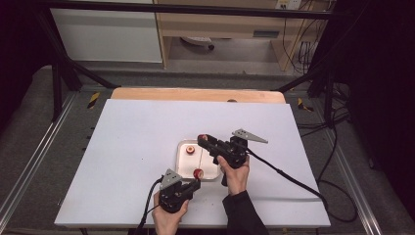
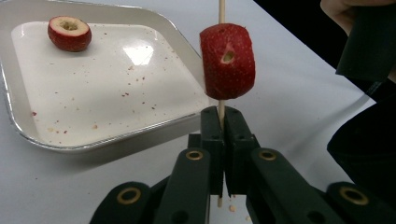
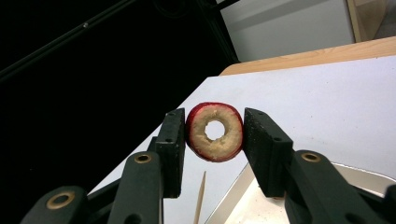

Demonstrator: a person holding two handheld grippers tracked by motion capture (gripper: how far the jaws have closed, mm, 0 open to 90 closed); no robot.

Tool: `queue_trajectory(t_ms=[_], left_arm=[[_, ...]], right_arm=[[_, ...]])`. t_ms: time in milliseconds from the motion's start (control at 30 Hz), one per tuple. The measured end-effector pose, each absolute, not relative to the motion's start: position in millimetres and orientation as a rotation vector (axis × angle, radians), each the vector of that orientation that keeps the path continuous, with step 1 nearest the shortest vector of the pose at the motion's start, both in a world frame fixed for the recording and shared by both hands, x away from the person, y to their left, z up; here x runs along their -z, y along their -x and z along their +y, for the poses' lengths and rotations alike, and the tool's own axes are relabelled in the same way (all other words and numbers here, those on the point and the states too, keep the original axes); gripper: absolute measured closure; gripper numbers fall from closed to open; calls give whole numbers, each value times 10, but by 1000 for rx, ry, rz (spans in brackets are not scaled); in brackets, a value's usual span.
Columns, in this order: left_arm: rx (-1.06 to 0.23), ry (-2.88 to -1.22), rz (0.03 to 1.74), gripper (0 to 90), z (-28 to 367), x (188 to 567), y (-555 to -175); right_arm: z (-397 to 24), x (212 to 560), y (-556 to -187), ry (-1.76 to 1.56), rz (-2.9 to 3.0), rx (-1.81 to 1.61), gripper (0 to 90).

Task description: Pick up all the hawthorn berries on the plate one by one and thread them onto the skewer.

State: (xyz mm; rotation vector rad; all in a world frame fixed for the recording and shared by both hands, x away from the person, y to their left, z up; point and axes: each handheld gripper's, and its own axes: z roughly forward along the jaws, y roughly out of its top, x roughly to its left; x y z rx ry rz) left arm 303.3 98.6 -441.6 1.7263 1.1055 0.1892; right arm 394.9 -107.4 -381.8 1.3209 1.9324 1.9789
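One cored red fruit piece (image 2: 227, 60) sits threaded on our thin wooden skewer (image 2: 221, 9), pinched by the left gripper (image 2: 221, 122); the right gripper (image 3: 214, 133) clasps a ring-shaped red slice (image 3: 215, 131), and another fruit half (image 2: 69, 32) waits in the white tray (image 2: 28, 130).

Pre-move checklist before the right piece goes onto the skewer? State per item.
1. Left hand-held gripper clamped on skewer: ok.
2. Skewer upright, tip free: ok; the tip shows below the ring.
3. First piece seated on skewer: ok, sits just above the jaws.
4. Right hand-held gripper holds ring by its sides, hole unobstructed: ok.
5. Hole lined up over the tip: cannot tell.
6. Spare piece in tray, out of the way: ok.
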Motion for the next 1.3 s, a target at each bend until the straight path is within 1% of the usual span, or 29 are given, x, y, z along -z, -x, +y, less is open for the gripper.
queue_trajectory(t_ms=[533, 1133, 1300], left_arm=[[-176, -1716, 1116, 879, 996, 4416, -3055], [-62, -1612, 1173, 880, 972, 4413, -3093], [-93, -1616, 1163, 879, 961, 4382, -3117]], right_arm=[[-1066, 3837, -3936, -1306, 1955, -1970, 607], [-1026, 3938, -3883, -1258, 1963, -1956, 608], [-1020, 3956, -3863, -1255, 1990, -1946, 609]])
